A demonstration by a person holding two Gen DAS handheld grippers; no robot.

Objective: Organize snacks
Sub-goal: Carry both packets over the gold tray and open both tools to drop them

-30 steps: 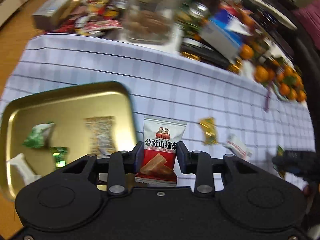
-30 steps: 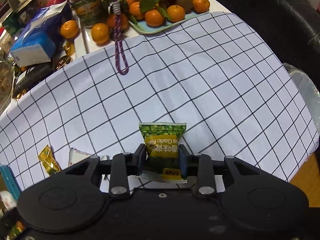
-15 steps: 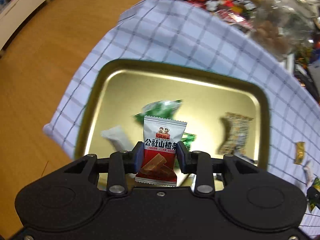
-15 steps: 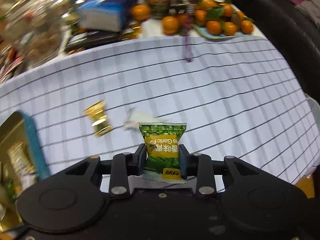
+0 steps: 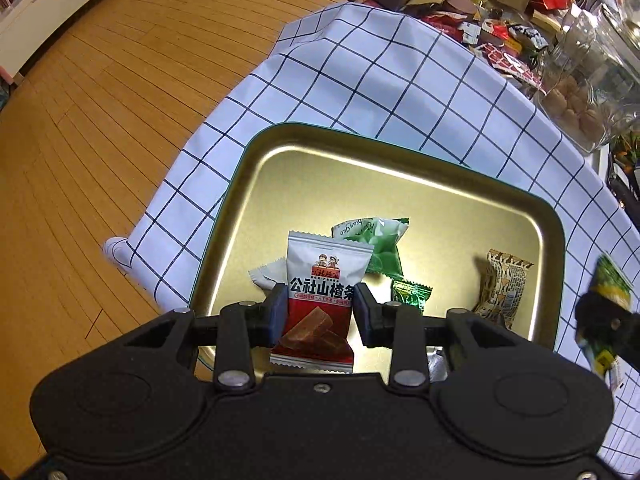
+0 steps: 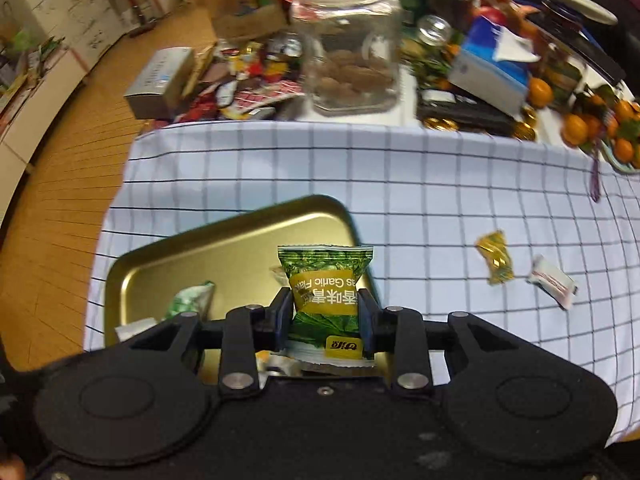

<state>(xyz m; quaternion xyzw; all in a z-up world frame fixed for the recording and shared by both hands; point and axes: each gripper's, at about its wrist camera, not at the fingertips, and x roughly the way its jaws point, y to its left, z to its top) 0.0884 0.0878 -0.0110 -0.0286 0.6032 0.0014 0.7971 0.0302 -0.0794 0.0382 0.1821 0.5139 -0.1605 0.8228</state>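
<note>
The left gripper [image 5: 321, 309] is clamped on a red-and-white hawthorn snack packet [image 5: 322, 280], its pads pressing the packet's two side edges so that it stands upright between them, and it hangs over the gold tray [image 5: 420, 168]; this position suits a straight release into the tray. The right gripper [image 6: 325, 319] is likewise closed on a green garlic-pea packet [image 6: 325, 280], held upright by its sides, and is placed above the tray's near right edge, with the tray [image 6: 240, 236] partly beneath it. The tray already holds a pale green packet [image 5: 380, 240], a white wrapped sweet [image 5: 266, 276], a small green candy [image 5: 411, 294] and a patterned brown packet [image 5: 502, 284], which indicates it is the collecting point. It rests on the checked cloth [image 5: 380, 76]. Two items are not yet gathered: a gold-wrapped candy [image 6: 495, 257] and a white sachet [image 6: 552, 280] lie apart on the cloth [image 6: 420, 168] to the right of the tray. In my judgement, both packets are held ready for deposit, and the loose pair remains outstanding.
</note>
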